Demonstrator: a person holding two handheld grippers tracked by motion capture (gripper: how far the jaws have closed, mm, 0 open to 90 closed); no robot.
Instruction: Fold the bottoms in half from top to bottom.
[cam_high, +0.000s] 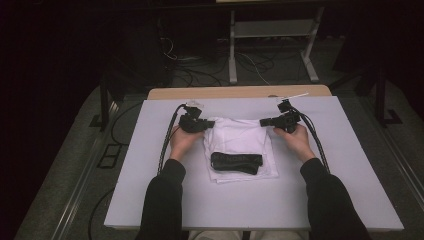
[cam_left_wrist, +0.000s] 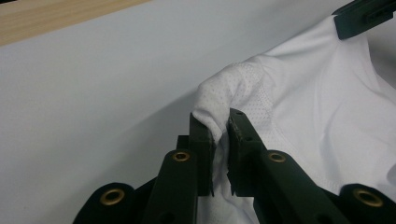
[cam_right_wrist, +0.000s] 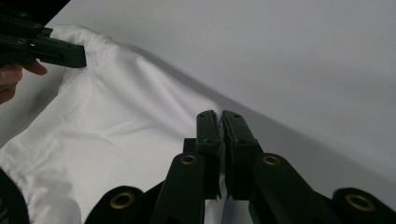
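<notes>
A folded white shirt (cam_high: 240, 140) lies in the middle of the white table (cam_high: 150, 195), with a black band (cam_high: 236, 162) across its near half. My left gripper (cam_high: 210, 123) is at the shirt's far left corner, and in the left gripper view it (cam_left_wrist: 219, 128) is shut on a raised fold of dotted mesh fabric (cam_left_wrist: 233, 84). At the far right corner my right gripper (cam_high: 263, 121) has its jaws nearly together (cam_right_wrist: 220, 123) on the shirt's edge (cam_right_wrist: 140, 116), with white cloth showing between them. Each gripper view also shows the other gripper at the opposite corner: the right gripper (cam_left_wrist: 341, 28) and the left gripper (cam_right_wrist: 79, 56).
A wooden strip (cam_high: 240, 92) runs along the table's far edge. Beyond it stand a metal-framed stand (cam_high: 272, 45) and loose cables (cam_high: 200, 70) on the floor. Both forearms, in dark sleeves, rest over the table's near half.
</notes>
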